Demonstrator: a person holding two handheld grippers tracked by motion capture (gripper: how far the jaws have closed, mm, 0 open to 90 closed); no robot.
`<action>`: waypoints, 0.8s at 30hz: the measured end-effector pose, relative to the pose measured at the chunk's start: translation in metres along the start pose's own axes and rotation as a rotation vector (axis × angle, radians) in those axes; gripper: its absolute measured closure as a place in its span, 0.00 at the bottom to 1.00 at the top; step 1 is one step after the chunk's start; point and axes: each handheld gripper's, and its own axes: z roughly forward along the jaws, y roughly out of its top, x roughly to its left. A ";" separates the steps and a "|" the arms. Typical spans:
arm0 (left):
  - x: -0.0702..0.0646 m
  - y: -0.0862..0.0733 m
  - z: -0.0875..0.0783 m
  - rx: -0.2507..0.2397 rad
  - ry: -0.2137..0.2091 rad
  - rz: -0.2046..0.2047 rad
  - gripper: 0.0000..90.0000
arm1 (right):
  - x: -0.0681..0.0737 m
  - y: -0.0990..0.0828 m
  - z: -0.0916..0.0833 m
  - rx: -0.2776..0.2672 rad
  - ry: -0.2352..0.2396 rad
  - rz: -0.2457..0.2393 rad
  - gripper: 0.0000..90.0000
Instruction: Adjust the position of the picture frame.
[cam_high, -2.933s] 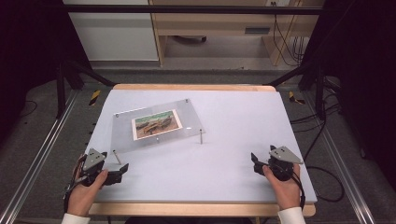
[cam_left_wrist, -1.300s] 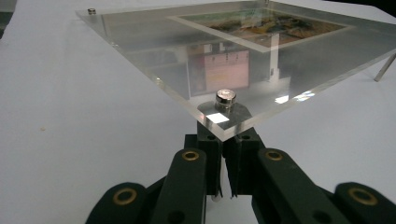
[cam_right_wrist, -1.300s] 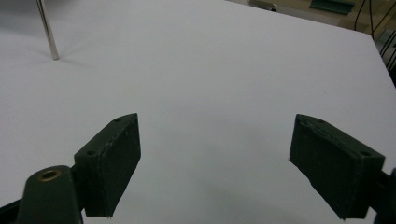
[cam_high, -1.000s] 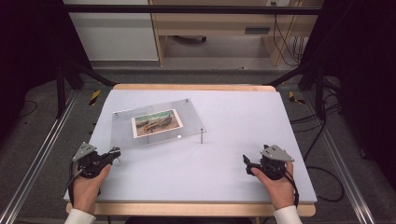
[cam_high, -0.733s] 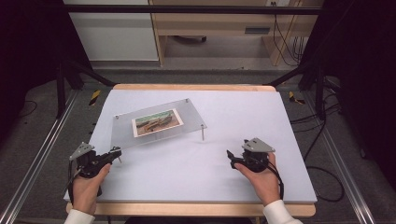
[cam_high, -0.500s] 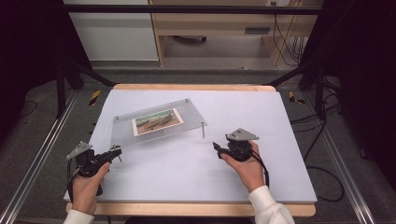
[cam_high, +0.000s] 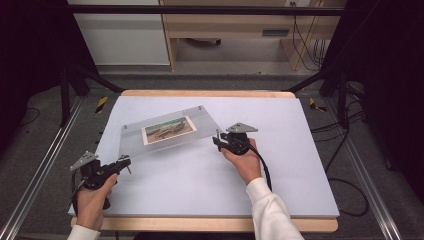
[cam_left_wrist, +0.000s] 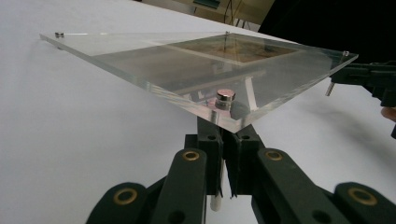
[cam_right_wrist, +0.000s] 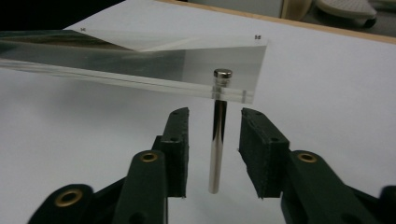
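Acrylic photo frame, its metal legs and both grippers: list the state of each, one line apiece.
Acrylic photo frame: tilted, near-left corner raised.
Near-left leg: clamped in the left gripper.
Right leg: upright between the right jaws, untouched.
Left gripper: shut on the near-left leg.
Right gripper: jaws just closing, not gripping.

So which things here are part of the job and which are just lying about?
Part of the job:
- clear photo frame, propped up on metal legs
- front left leg, clamped in the left gripper
- front right leg, between the right gripper jaws, which have just been closing, not yet touching

Just lying about:
- table
- cables on the floor
- wooden cabinet behind
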 end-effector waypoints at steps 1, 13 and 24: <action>0.000 0.000 0.000 0.000 0.000 0.002 0.94 | -0.001 0.000 0.003 0.001 0.011 -0.003 0.73; 0.000 0.000 0.000 -0.002 0.012 0.020 0.94 | -0.005 0.014 0.018 -0.029 0.043 0.005 0.94; -0.001 0.001 0.007 -0.005 0.054 0.082 0.88 | -0.005 0.014 0.018 -0.008 0.052 0.028 0.94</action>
